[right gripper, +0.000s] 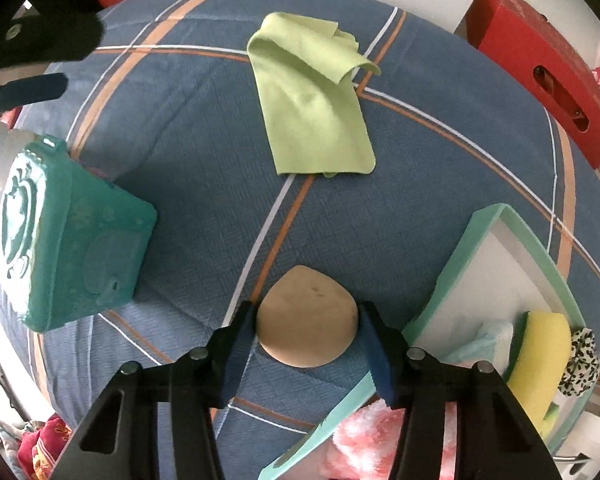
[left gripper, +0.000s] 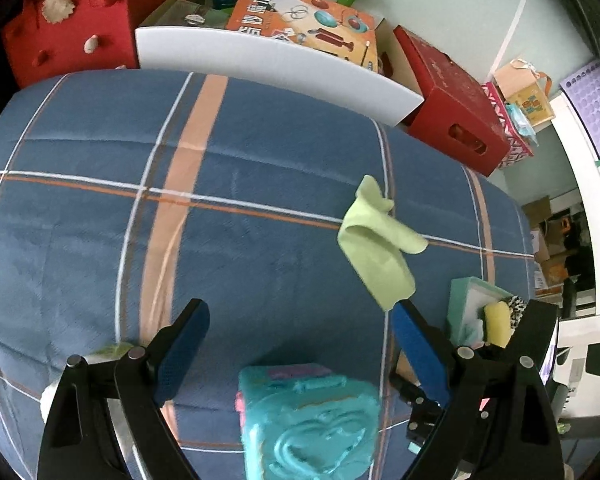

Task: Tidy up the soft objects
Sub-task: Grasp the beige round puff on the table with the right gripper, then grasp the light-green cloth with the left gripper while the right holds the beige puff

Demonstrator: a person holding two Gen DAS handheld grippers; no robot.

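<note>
On blue plaid cover [right gripper: 180, 152]: R gripper [right gripper: 306, 334] pads clamp tan puff [right gripper: 306, 320]; L gripper [left gripper: 300, 344] jaws wide, empty.

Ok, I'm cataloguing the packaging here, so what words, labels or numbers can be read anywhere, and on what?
Orange box: large printed characters, upside down and partly hidden; not legible.
Small tan box: coloured letters, too blurred to read.
Red box: faint mark on its top, too small to read.
No text in either view can be quoted with confidence.
</note>
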